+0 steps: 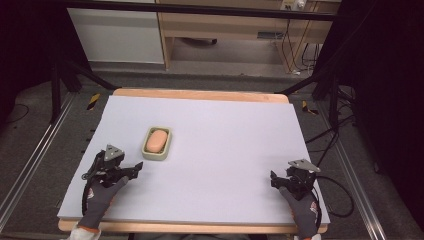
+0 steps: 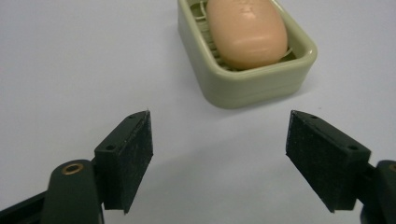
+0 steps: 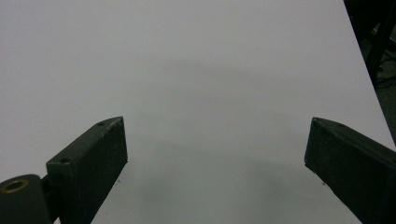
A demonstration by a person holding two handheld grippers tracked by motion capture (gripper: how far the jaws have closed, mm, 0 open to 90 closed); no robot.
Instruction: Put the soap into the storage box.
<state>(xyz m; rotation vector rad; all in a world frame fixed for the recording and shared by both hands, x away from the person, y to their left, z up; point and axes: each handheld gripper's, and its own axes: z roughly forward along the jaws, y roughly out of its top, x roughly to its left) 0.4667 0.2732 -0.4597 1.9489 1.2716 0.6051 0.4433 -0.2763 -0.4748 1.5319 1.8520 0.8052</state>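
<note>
Pale lilac-white board [image 1: 225,150] covers the table top, with a strip of light wood showing along its far and near edges. On the board, left of centre, sits a pale green soap dish [image 1: 157,144], rectangular with rounded corners. A peach-pink oval bar of soap [image 1: 156,140] lies inside the dish, resting on its ribbed floor, as the left gripper view shows.

Left gripper [image 1: 134,169] sits at the near left of the board, just beside the dish on its near side and not touching it. A hand in a dark grey glove [image 1: 102,196] holds it from below; a grey three-cornered plate rides on top. In the left gripper view the jaws stand wide apart with nothing between them. The dish [image 2: 254,79] lies ahead of them, offset toward the right jaw, with the soap [image 2: 246,31] filling most of its tray. Bare board shows between the pads [image 2: 133,158].

Right gripper [image 1: 278,180] rests at the near right of the board, well apart from the dish. A second gloved hand [image 1: 303,210] holds it, and a black cable trails off the board's right edge. In the right gripper view the jaws are spread wide, nothing between them, and plain board [image 3: 210,93] lies ahead.
</note>
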